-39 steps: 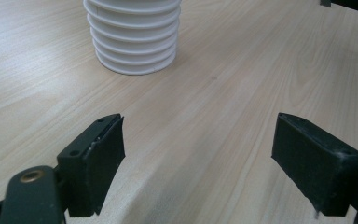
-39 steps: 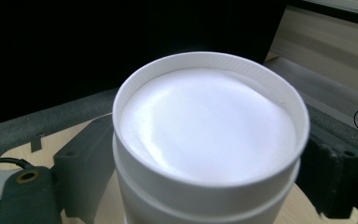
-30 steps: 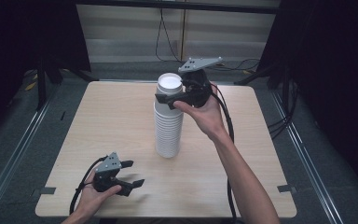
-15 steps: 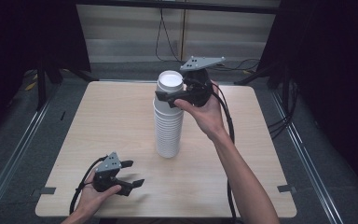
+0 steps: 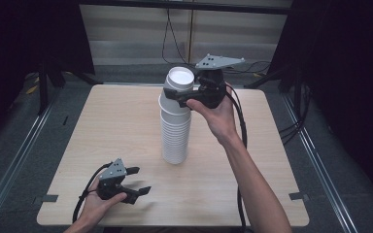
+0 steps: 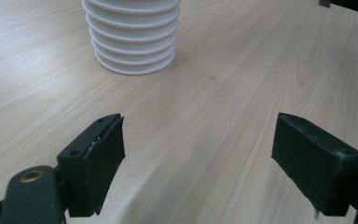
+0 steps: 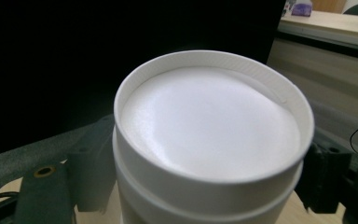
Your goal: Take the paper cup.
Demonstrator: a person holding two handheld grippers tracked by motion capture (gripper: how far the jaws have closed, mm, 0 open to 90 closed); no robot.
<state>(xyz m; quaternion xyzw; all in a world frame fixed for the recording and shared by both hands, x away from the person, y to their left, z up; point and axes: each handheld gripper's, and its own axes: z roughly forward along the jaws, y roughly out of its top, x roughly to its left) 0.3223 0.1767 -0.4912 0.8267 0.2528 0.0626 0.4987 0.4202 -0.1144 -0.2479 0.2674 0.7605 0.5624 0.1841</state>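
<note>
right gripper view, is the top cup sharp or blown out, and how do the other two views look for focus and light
Right gripper view: the top cup glares near-white, its surface detail washed out, and the jaws beside it are soft. Left gripper view: the near jaws are slightly blurred, the wooden table evenly lit, the cup stack fairly crisp. High view: the table is bright, its surroundings fall dark.

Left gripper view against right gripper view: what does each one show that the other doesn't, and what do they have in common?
Left gripper view: the foot of the tall stack of ribbed white paper cups standing on the pale wooden table, and the left gripper with its jaws apart and nothing between them.

Right gripper view: the topmost white cup seen close from above, with a shallow recessed top face. The right gripper is closed on its sides.

Shared: the same cup stack, seen at opposite ends between black jaws.
</note>
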